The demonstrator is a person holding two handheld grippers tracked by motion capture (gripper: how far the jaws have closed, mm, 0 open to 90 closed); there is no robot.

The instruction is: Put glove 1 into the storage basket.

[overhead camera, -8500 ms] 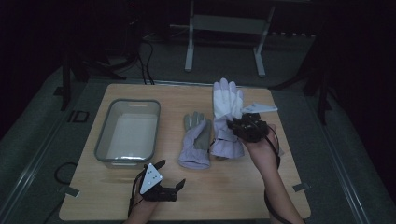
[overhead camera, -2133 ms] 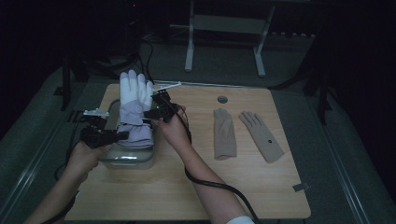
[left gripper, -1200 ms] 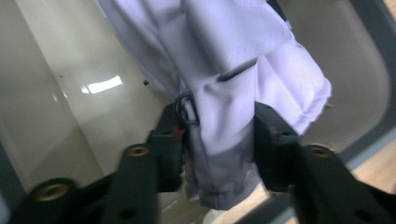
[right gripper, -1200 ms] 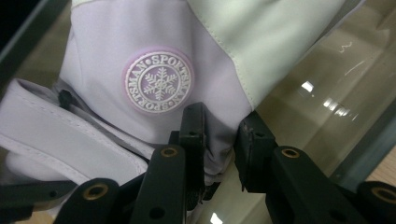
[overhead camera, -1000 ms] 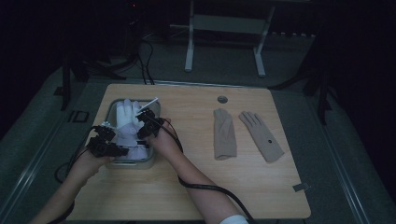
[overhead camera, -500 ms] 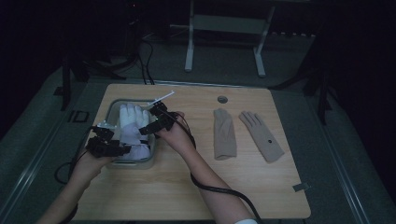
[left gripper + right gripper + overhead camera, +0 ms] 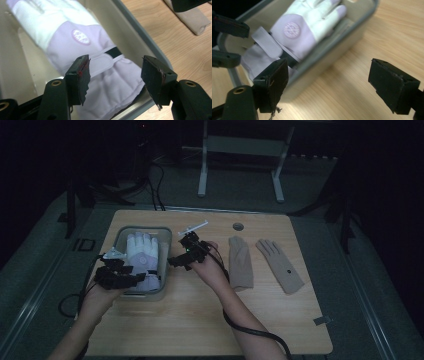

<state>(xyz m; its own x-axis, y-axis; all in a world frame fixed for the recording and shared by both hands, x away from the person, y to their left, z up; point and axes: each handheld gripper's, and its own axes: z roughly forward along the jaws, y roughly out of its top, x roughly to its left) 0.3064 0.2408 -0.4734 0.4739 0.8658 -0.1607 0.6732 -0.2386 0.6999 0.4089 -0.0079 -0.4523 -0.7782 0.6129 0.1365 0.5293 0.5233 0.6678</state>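
Padded white-and-lilac glove (image 7: 82, 42) lies in the grey bin (image 7: 165, 251) (smooth walls), beyond both empty, parted grippers: left (image 7: 115, 75), right (image 7: 329, 82).

round badge on glove (image 7: 80, 37) — print blurred, nothing legible

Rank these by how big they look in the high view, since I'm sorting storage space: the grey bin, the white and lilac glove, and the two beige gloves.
1. grey bin
2. white and lilac glove, lying inside the bin
3. The two beige gloves and look about alike, so I won't rank them.
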